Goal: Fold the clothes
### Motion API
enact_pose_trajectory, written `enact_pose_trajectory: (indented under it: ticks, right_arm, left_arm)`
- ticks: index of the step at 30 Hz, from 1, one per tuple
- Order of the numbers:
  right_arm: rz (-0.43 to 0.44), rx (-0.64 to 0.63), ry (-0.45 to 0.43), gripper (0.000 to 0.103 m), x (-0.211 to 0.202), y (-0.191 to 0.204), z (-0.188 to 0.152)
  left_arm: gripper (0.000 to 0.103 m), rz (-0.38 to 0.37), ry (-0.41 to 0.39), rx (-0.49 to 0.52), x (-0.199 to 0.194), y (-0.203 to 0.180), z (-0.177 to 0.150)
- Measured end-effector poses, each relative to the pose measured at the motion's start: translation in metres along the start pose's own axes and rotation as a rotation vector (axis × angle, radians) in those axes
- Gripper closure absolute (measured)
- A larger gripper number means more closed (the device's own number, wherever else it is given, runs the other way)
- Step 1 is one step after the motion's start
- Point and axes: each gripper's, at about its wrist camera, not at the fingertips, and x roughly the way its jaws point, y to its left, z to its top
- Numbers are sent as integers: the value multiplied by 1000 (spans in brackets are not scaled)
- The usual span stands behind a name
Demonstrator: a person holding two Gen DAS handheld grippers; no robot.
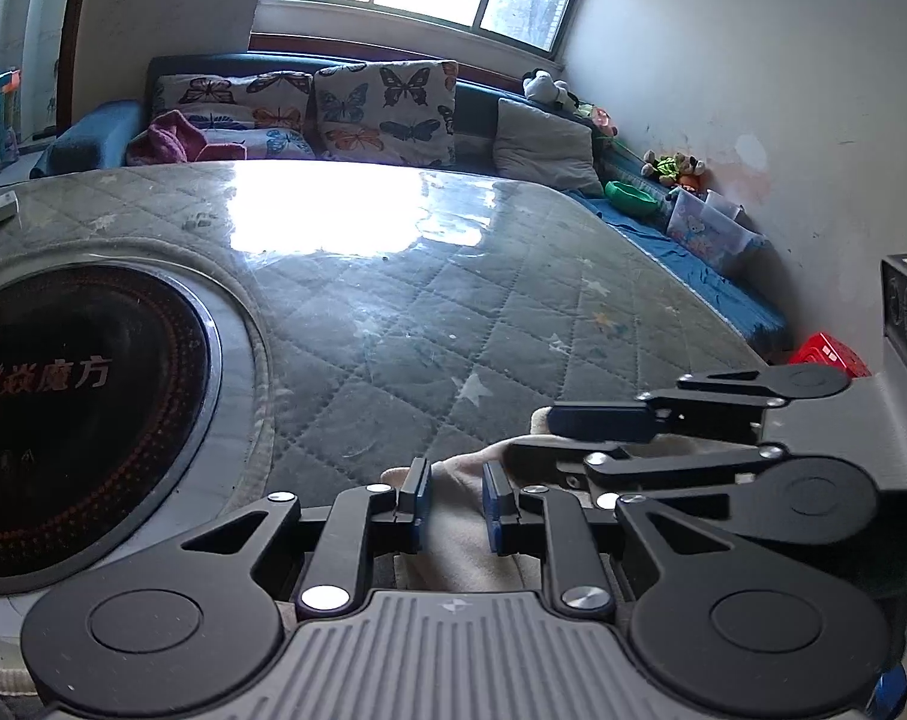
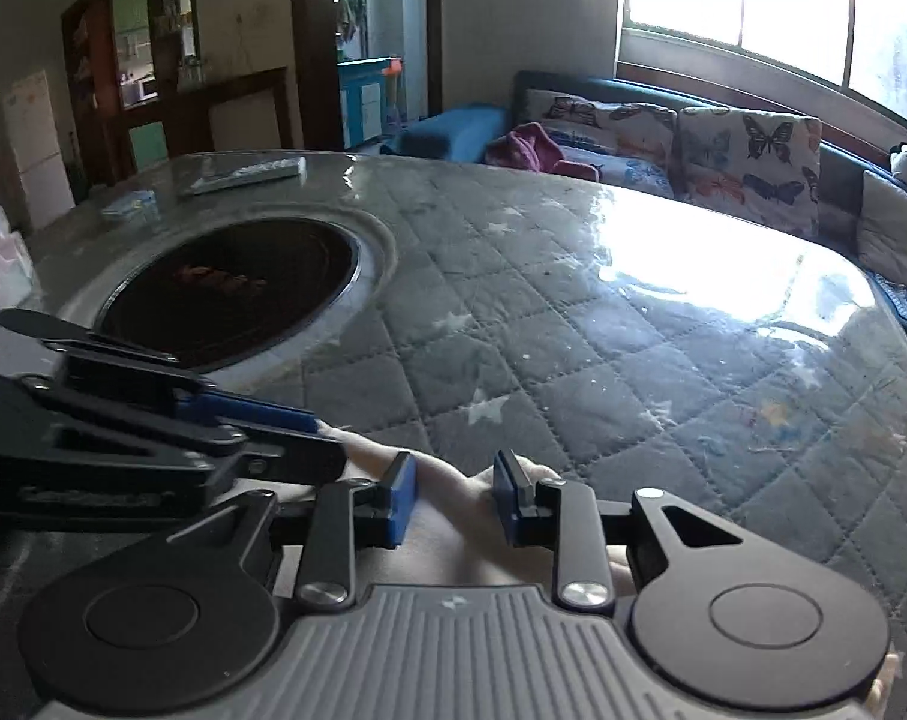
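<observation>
A cream garment (image 1: 459, 546) lies bunched at the near edge of the quilted table top (image 1: 393, 330). In the left wrist view my left gripper (image 1: 455, 501) has its blue pads pressed on a fold of it. Just to the right, my right gripper (image 1: 531, 438) lies on its side, gripping the same cloth. In the right wrist view the cream garment (image 2: 447, 552) runs between the right gripper (image 2: 453, 495) pads, which hold it. My left gripper (image 2: 327, 438) comes in from the left, close beside it. Most of the garment is hidden under the two tools.
A round black cooktop (image 1: 63, 420) is set into the table on the left. A remote (image 2: 249, 171) lies at the far side. The glossy quilted surface (image 2: 633, 330) stretches ahead. A sofa with butterfly pillows (image 1: 381, 108) stands behind; a red box (image 1: 828, 354) is at the right.
</observation>
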Motion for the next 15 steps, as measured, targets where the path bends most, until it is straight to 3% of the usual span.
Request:
enact_pose_trajectory:
  ticks: [9, 15]
  right_arm:
    - [48, -54, -30, 75, -48, 16, -16]
    - [120, -180, -30, 75, -62, 62, -44]
  left_arm:
    - [83, 5, -3, 11, -1, 0, 0]
    - [82, 14, -3, 18, 1, 0, 1]
